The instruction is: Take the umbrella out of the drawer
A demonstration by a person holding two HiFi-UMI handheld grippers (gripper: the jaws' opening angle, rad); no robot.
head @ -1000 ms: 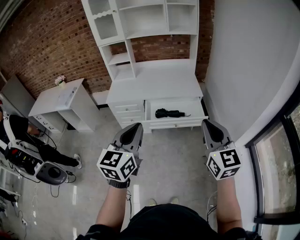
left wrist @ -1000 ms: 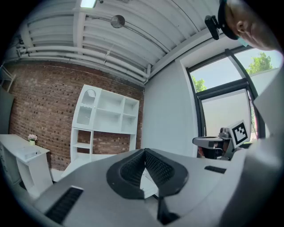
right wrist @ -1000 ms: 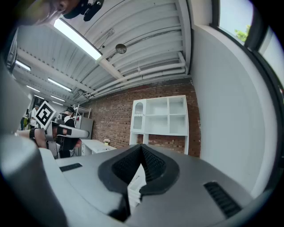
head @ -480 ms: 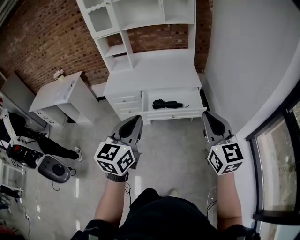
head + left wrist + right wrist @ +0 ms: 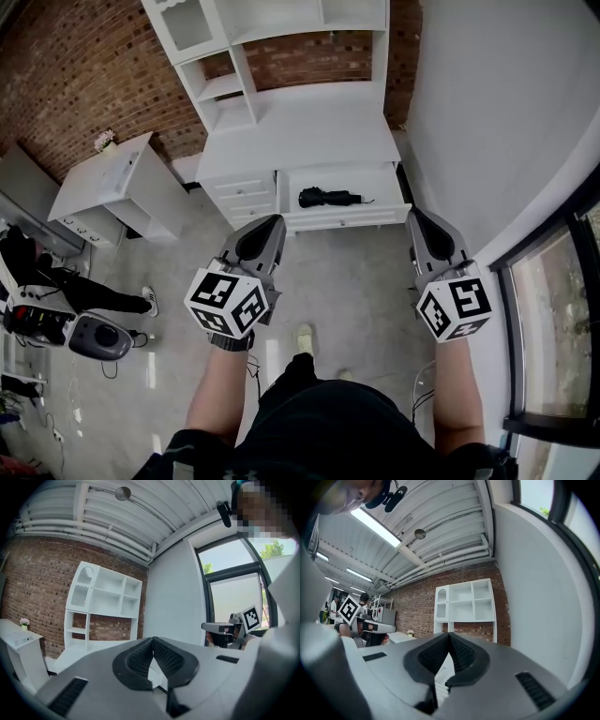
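Head view: left gripper (image 5: 272, 221) and right gripper (image 5: 415, 217) are pinched together, so they may just bump the umbrella (image 5: 330, 198) at 12 o'clock.

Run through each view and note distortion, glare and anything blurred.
Head view: fisheye bows the window frame and shelf unit; even light, umbrella sharp in the drawer, pale glare on the floor. Left gripper view: dark round edges, window washed out. Right gripper view: ceiling lamp blown out, corners dark.
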